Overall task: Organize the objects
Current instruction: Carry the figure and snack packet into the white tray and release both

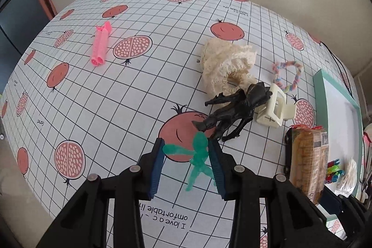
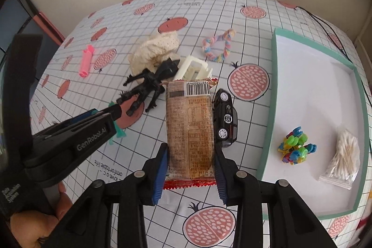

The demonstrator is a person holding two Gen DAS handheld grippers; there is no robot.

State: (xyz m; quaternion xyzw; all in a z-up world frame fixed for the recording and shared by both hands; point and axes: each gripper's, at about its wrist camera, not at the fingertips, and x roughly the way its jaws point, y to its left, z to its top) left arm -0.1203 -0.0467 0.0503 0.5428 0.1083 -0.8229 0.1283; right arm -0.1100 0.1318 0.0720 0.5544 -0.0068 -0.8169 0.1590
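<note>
A translucent green toy figure (image 1: 199, 156) sits between the blue pads of my left gripper (image 1: 186, 148), its arm against the left pad and its body against the right pad; the gripper is shut on it just above the tablecloth. The right wrist view has the left gripper (image 2: 114, 112) low at the left. My right gripper (image 2: 191, 150) is shut on a brown snack packet (image 2: 190, 127) with a barcode, gripped near its lower end; the same snack packet (image 1: 307, 162) stands at the right of the left wrist view. A black toy creature (image 1: 232, 113) lies just beyond the green figure.
A teal-rimmed white tray (image 2: 270, 94) at the right holds colourful clips (image 2: 296, 145) and a bag of cotton swabs (image 2: 344, 155). A black toy car (image 2: 225, 117) lies beside the packet. On the cloth: cream claw clip (image 2: 193, 69), lace scrunchie (image 2: 153, 50), pastel loop (image 2: 220, 45), pink rollers (image 1: 100, 45).
</note>
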